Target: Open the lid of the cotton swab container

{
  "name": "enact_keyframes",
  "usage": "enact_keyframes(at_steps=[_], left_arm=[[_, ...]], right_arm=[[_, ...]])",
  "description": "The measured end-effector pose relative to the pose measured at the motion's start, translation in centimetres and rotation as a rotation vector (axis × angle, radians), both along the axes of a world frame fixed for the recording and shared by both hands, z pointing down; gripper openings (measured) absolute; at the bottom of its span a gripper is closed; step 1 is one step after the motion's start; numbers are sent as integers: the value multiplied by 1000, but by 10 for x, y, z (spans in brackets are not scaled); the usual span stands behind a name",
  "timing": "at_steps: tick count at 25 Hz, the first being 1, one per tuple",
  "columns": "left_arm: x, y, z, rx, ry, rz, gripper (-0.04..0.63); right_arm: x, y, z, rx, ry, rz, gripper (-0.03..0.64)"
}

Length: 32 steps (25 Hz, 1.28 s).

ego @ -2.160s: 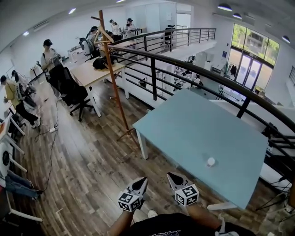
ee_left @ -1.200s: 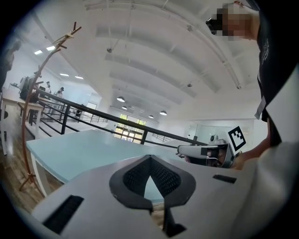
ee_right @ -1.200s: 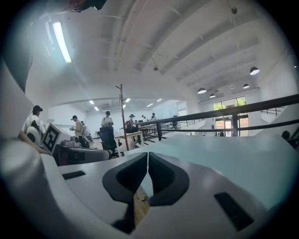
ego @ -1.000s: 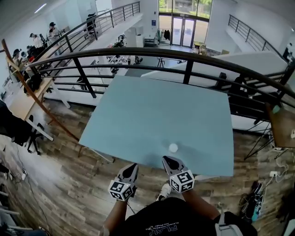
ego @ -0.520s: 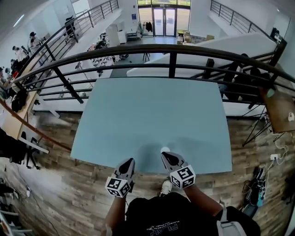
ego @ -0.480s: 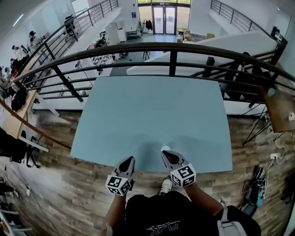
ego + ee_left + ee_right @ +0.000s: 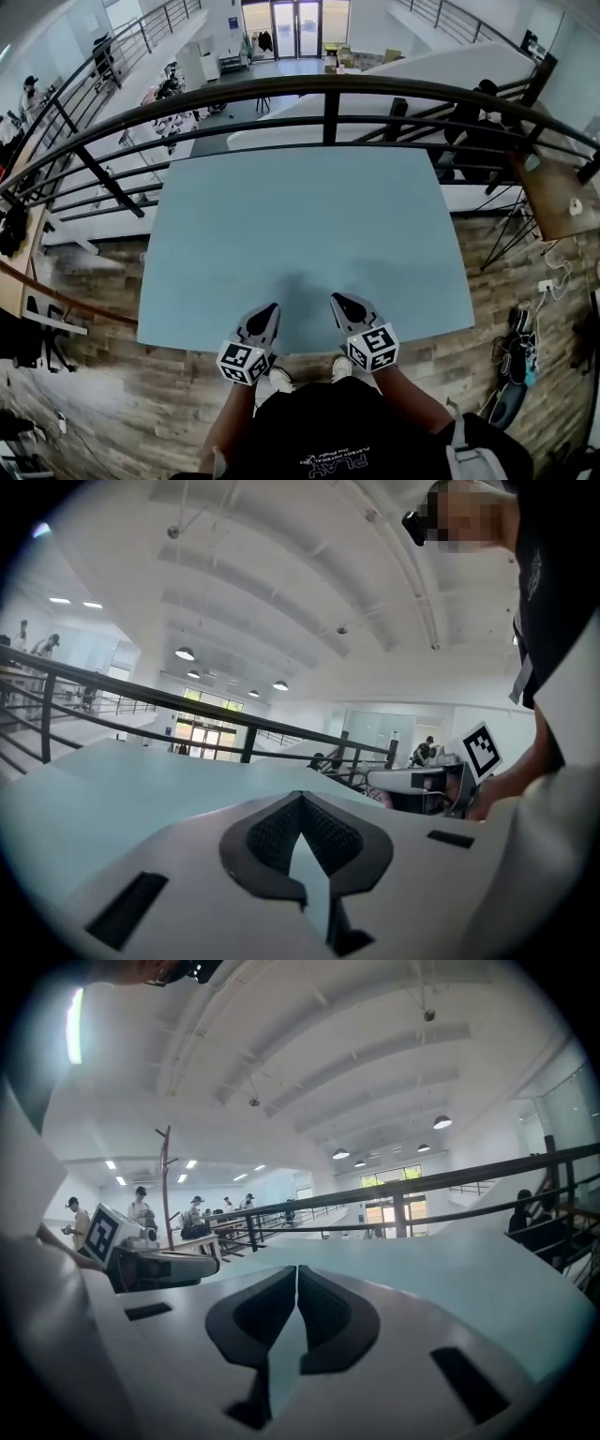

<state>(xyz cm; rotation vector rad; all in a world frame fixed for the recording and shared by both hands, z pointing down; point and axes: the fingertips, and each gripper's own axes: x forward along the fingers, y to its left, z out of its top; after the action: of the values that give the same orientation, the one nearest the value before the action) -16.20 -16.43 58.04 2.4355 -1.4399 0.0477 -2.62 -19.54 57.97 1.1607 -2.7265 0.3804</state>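
We stand at the near edge of a pale blue table (image 7: 300,216), holding a gripper in each hand just over that edge. The left gripper (image 7: 265,314) and the right gripper (image 7: 343,304) each have their jaws pressed together, pinching nothing. The cotton swab container shows in no view, so we cannot tell where it sits or what it holds. We judge the task barely begun: finding the container, steadying it and opening the lid all remain.

Upside-down print, seemingly "PLAY", on black shirt (image 7: 319,422)
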Motion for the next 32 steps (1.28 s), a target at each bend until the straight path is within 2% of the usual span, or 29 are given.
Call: enact_keyframes(at_steps=[4,11,14,24,32], left_arm=[[3,-18,0,9,-10,66,3],[6,-27,13,3,-45,137,3],[13,-30,18,-3,-40,157,3],[25,-33,47,-52,-15,155,3],[39,-28,73,-73,-40,142,3]], right_arm=[[2,-9,-4,9,2,74,21],[-3,-6,-7,24,32,61,21],[7,-9,-1,23,39,93,21],[32,2,39,-3,37,216,22],[48,25,71,-56,45,220,23]])
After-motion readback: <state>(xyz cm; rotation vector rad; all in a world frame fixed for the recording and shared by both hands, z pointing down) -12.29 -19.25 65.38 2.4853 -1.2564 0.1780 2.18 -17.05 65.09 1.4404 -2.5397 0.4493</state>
